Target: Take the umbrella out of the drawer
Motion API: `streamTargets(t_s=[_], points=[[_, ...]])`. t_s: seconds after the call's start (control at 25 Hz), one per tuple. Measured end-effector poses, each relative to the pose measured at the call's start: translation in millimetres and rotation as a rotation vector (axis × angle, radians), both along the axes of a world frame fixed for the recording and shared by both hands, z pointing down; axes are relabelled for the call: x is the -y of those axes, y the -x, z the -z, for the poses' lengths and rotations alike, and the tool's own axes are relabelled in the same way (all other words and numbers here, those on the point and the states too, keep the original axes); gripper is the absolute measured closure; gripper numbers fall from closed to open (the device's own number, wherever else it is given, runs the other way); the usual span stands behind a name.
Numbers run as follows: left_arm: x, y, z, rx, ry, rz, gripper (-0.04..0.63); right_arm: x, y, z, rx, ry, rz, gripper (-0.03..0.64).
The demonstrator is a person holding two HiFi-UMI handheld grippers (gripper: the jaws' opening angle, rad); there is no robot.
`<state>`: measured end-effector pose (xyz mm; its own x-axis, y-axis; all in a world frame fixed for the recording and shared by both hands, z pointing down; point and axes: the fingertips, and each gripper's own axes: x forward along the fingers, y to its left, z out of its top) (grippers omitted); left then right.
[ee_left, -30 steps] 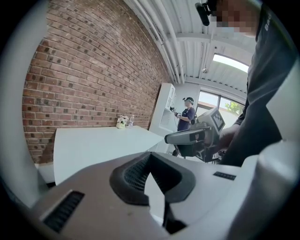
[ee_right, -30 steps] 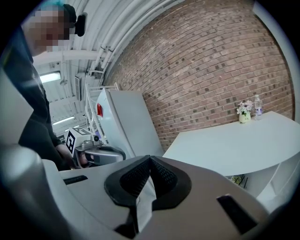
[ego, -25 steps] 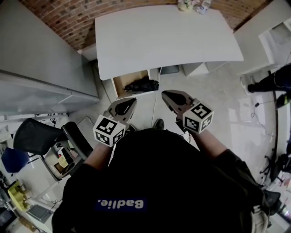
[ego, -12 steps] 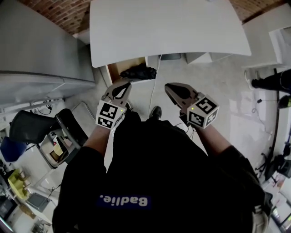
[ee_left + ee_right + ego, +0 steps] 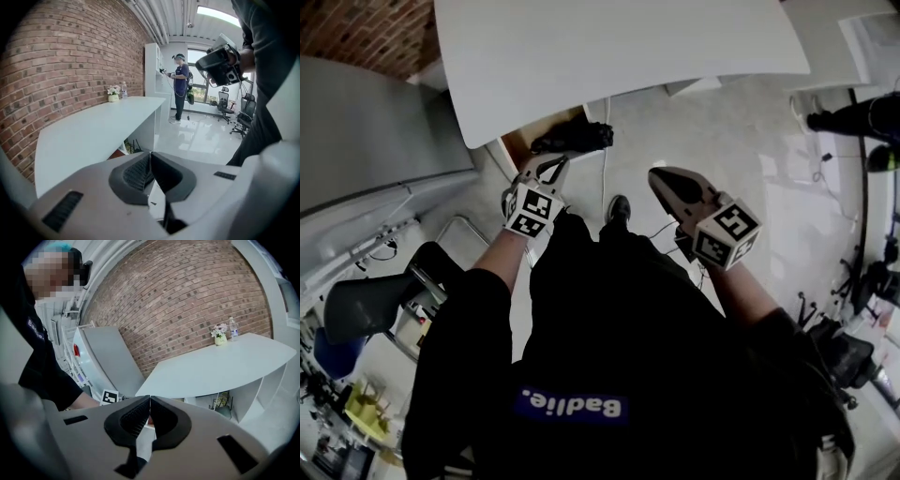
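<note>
Jaws are pressing together, empty, on both the left gripper (image 5: pixel 554 160) and right gripper (image 5: pixel 655 172), while one black folded umbrella (image 5: pixel 574 138) is lying in one open wooden drawer (image 5: pixel 519 143) under one white desk (image 5: pixel 609 56).

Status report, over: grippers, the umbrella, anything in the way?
Grippers: left hand-held gripper shut, empty; right hand-held gripper same. Black umbrella lying in open drawer under desk, ungrasped. Nothing seen blocking it.

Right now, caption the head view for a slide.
Shut left gripper hovers by the black umbrella in the open drawer under the white desk.
</note>
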<state>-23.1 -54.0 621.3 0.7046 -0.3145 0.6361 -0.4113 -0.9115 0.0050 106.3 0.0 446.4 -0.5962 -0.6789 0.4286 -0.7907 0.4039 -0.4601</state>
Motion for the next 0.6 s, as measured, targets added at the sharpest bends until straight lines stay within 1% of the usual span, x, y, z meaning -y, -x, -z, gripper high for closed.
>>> streamTargets(t_s=[0.12,0.24,0.36,0.48,0.52,0.6], points=[[6.9,1.3,-20.5,0.039,0.019,-0.051,0.566,1.3,4.1,-9.2,-0.001,0.016,-0.045,0.588],[12.9,3.3,-43.2,0.085,0.035,-0.101,0.544,-3.1,14.7,-21.7,0.032,0.072,-0.078,0.588],[18.5,7.0,-70.4,0.138,0.055,-0.143,0.512,-3.3,21.8,-33.8,0.044,0.092,-0.093,0.588],[28.5,10.5,-95.7,0.19,0.057,-0.17,0.48,-2.3,28.5,-42.2,0.069,0.128,-0.111,0.588],[31.8,12.0,-103.5,0.207,0.056,-0.175,0.474,-1.7,30.1,-44.6,0.066,0.128,-0.11,0.588],[35.3,15.3,-118.7,0.241,0.057,-0.185,0.459,0.0,31.6,-48.9,0.033,0.093,-0.088,0.588]])
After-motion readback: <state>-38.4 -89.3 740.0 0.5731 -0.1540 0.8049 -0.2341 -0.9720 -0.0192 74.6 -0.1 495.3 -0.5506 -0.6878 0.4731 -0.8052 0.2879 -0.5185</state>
